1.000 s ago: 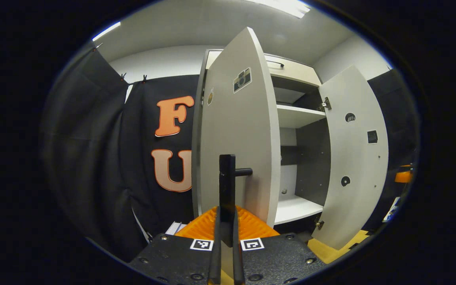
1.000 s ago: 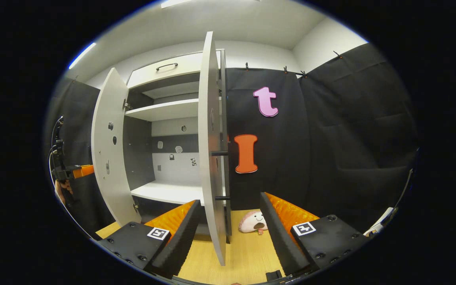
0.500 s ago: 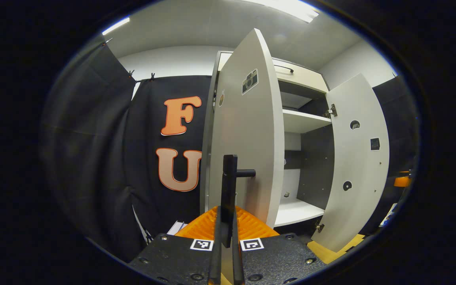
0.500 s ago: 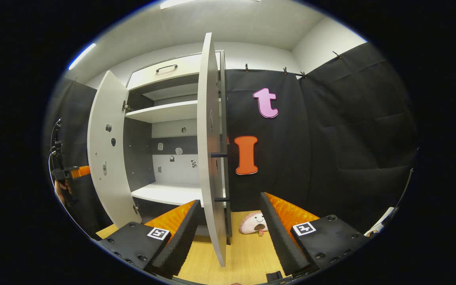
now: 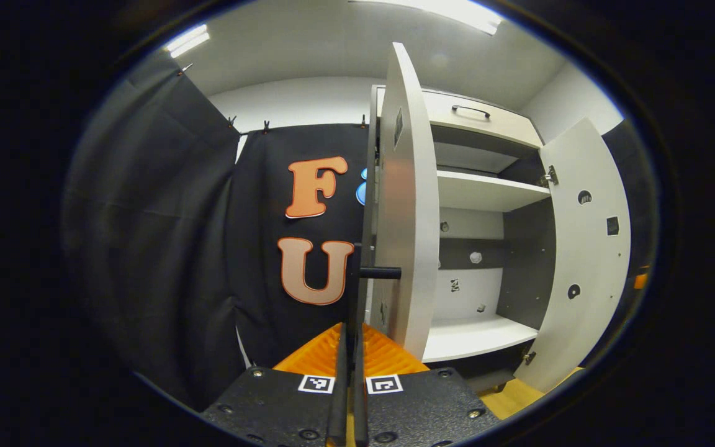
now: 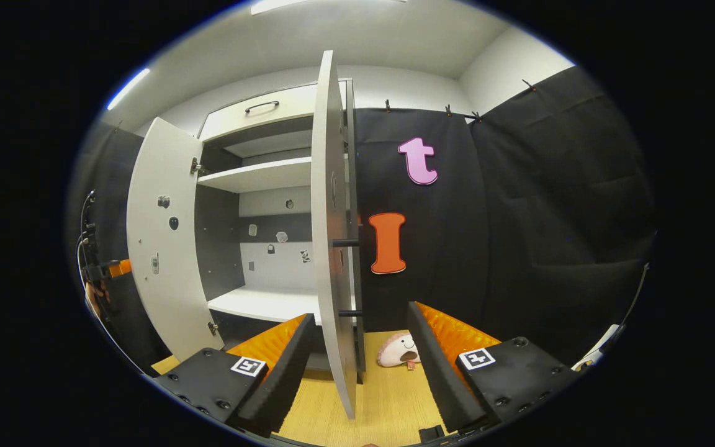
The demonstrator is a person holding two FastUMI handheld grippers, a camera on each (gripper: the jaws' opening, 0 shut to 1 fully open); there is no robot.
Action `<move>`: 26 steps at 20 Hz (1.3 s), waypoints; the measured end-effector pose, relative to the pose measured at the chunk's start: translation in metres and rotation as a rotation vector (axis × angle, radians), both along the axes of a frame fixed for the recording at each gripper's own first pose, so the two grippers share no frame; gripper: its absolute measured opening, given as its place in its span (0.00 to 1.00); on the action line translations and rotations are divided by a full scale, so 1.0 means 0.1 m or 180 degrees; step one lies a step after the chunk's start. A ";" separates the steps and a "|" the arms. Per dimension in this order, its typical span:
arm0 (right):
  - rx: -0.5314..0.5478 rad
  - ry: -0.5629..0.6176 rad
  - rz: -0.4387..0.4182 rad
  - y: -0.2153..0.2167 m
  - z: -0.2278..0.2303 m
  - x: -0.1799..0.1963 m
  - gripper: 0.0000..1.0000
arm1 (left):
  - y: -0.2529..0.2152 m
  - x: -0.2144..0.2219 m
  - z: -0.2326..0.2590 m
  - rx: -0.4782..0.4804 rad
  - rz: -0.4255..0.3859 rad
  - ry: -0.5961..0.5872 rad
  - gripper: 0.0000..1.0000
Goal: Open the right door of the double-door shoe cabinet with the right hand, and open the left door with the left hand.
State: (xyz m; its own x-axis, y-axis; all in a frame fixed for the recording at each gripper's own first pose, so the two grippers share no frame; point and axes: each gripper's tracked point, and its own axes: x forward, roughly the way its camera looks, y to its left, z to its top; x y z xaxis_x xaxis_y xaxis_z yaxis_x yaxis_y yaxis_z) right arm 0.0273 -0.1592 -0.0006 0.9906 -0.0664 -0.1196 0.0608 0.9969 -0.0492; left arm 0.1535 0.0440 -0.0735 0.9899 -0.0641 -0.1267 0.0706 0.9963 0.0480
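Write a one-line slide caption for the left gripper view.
Left claw shut on the left door's handle, left door swung wide, right door open, shelves bare.

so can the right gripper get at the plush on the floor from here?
Probably yes. The right gripper is open, and the plush lies on bare floor ahead between its fingers. The right door edge stands just left of that line, so mind it.
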 end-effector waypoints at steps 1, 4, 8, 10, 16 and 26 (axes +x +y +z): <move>-0.0001 0.0001 -0.0001 0.00 0.00 0.01 0.98 | 0.04 0.00 0.01 0.0002 -0.0013 -0.0008 0.05; 0.0003 -0.0004 0.0021 0.02 0.02 0.02 0.98 | 0.09 0.02 0.01 -0.0062 -0.0114 -0.0029 0.05; 0.0030 -0.0004 0.0067 0.07 0.03 0.04 0.98 | 0.16 0.00 0.00 -0.0204 -0.0194 -0.0043 0.11; -0.0034 -0.0001 0.0060 0.05 0.04 0.03 0.97 | 0.19 -0.12 0.02 -0.0122 -0.0134 -0.0057 0.10; -0.0105 -0.0056 0.0001 -0.04 0.13 0.00 0.98 | 0.12 -0.59 0.31 -0.0052 0.0034 -0.0137 0.05; 0.0060 -0.0128 0.0020 -0.03 0.14 -0.03 0.92 | -0.75 -0.90 0.38 -0.0485 -0.0146 -0.0030 0.06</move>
